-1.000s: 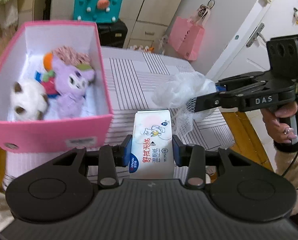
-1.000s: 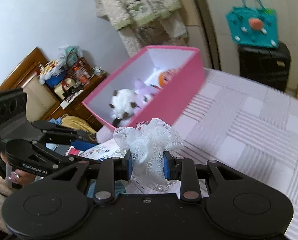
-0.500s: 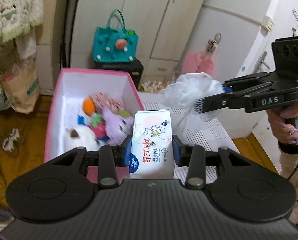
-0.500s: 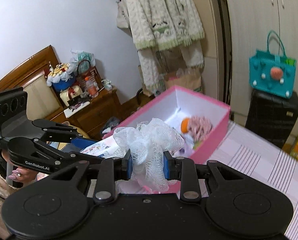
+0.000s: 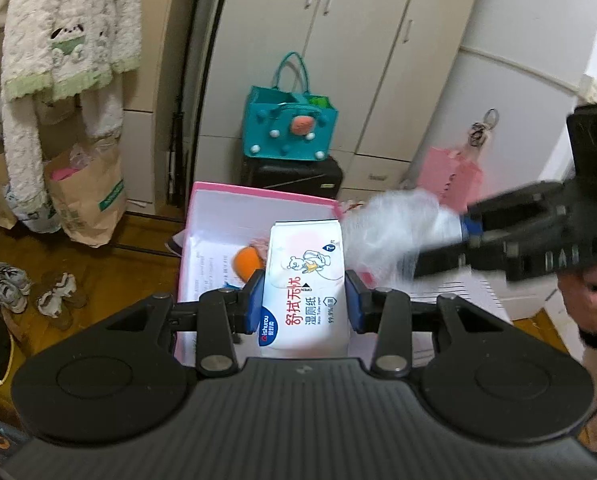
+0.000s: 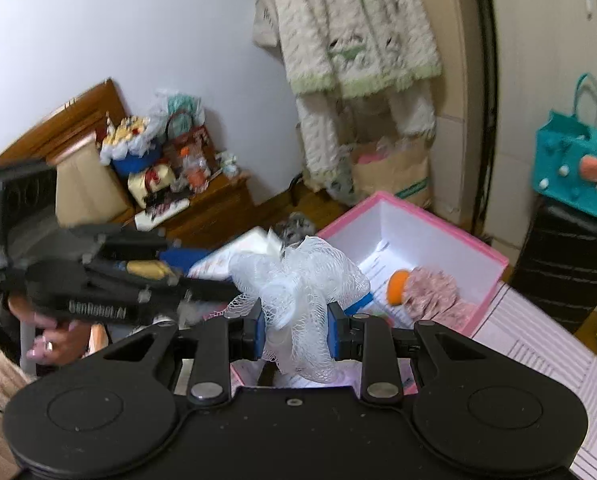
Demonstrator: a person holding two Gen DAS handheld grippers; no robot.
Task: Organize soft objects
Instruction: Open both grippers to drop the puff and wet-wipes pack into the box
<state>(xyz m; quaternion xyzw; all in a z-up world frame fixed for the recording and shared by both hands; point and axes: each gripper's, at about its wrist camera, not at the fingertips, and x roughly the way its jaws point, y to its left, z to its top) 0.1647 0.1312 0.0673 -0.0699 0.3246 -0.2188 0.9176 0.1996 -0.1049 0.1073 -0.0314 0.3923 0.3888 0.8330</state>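
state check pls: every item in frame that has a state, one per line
left gripper: shut on the wet wipes pack
wet wipes pack: held off the table, over the pink box
right gripper: shut on the mesh bath pouf
mesh bath pouf: held in the air, bunched between the pads
pink box: open, no lid, plush toys inside
plush toys: lying in the box
cupboard doors: closed
teal tote bag: upright on a black suitcase
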